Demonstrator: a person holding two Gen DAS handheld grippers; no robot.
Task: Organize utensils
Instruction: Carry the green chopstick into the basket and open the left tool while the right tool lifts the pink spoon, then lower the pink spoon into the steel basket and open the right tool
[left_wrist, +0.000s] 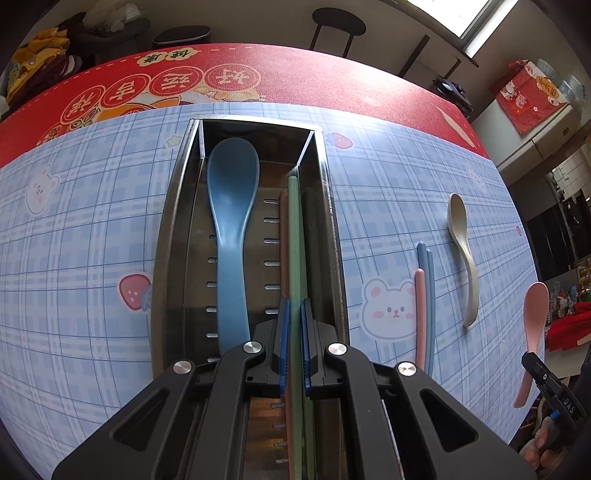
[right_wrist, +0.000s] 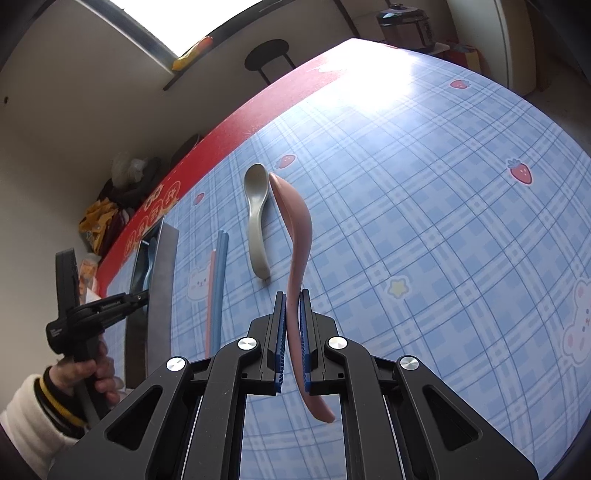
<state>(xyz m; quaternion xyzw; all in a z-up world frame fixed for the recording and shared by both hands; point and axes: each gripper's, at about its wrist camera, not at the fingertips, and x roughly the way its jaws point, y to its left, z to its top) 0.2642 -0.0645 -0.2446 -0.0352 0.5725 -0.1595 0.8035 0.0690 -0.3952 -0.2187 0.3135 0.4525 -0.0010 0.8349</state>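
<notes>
1. The left gripper (left_wrist: 294, 306) is seen over the metal utensil tray (left_wrist: 168, 236), toward the tray's 6 o'clock end. Its jaws are clamped on a green chopstick (left_wrist: 294, 229), which runs toward 12 o'clock along the tray's R side.
2. A pink chopstick (left_wrist: 283, 240) is laid in the tray just beside the green one, on its 9 o'clock side; contact btwn them can't be told.
3. A blue spoon (left_wrist: 231, 229) is laid in the tray's L part, bowl at 12 o'clock, handle toward 6.
4. The tray is set on a blue plaid mat (left_wrist: 92, 229) w/ bear and strawberry prints; a red cloth (left_wrist: 295, 70) is seen beyond the mat at 12 o'clock.
5. The right gripper (right_wrist: 293, 301) is held above the mat, jaws clenched on a pink spoon (right_wrist: 295, 236) at mid-handle. The spoon is lifted clear of the mat, bowl pointed to 12 o'clock, handle end hanging out behind the pads toward 6.
6. A beige spoon (right_wrist: 256, 218) is left on the mat just beside the pink spoon, at its 9 o'clock.
7. Two blue chopsticks (right_wrist: 221, 273) and one more pink stick (right_wrist: 210, 295) are laid side by side on the mat, btwn the beige spoon and the tray.
8. In the R wrist view the left gripper is seen at 9 o'clock, reaching to the tray's end, gripped by a hand (right_wrist: 96, 365) in a white sleeve.
</notes>
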